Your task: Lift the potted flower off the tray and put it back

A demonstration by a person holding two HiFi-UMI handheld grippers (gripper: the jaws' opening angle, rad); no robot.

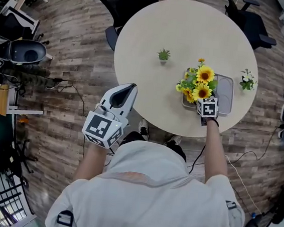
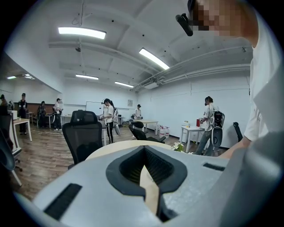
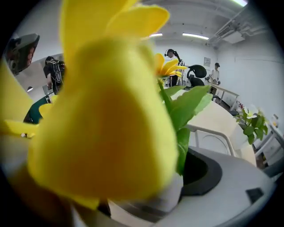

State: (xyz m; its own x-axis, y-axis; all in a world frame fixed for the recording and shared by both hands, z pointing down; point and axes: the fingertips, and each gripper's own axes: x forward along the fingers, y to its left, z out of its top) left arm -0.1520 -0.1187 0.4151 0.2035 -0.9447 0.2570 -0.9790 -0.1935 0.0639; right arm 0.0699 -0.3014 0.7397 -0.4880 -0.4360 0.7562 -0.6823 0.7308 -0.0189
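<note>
Light: your long white ceiling strip lamps (image 2: 82, 32) give bright, even light, soft shadows | Focus: big yellow sunflower bloom (image 3: 106, 119) fills your right gripper view, fully blurred | Edges: fisheye bending, black corners.

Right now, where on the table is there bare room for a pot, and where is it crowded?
Bare: the table beyond the green plant, and its left side. Crowded: the right, around tray, sunflowers and white flowers.

Blooms of potted flower (image 1: 200, 84) yellow, dark centres; leaves green, pot white. Pale grey tray (image 1: 226, 94). Cream tabletop (image 1: 181, 29). Green small plant (image 1: 163, 54). Brown wood-grain floor (image 1: 74, 38).
</note>
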